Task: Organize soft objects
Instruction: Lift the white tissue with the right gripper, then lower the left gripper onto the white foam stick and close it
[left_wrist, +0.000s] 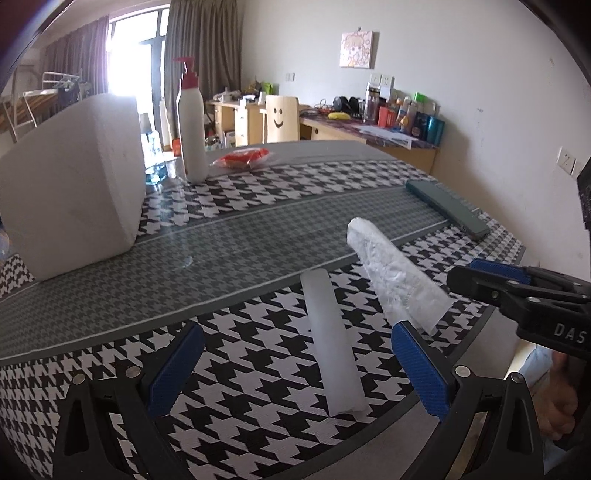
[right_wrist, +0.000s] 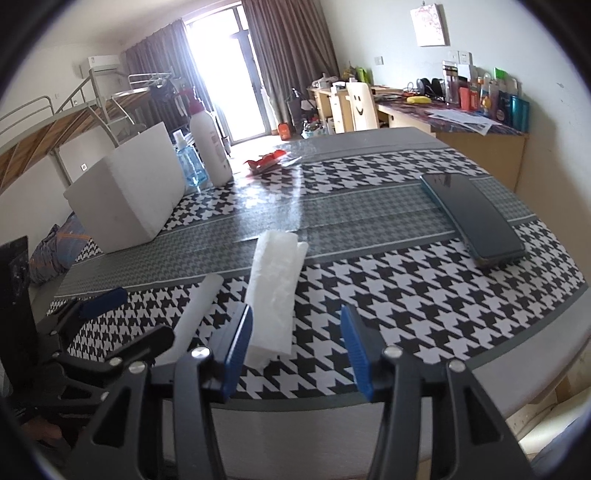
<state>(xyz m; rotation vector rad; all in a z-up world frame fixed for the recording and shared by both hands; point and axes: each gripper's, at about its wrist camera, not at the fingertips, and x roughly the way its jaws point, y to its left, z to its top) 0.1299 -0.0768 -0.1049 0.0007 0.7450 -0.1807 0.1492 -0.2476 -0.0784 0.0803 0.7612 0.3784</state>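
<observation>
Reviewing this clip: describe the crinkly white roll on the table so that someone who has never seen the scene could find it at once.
Start at the big white foam block on the houndstooth table, then come toward the near edge, where two white rolls lie side by side. The crinkly roll is the one nearer the dark phone. Unlike the smooth, slim tube beside it, it is wider, wrinkled and flattened.

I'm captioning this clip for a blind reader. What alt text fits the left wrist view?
The open left gripper straddles a smooth white roll lying on a houndstooth table. A crinkly white packet lies just right of it, beside the right gripper. Farther back stand a white foam block and a pump bottle.
</observation>
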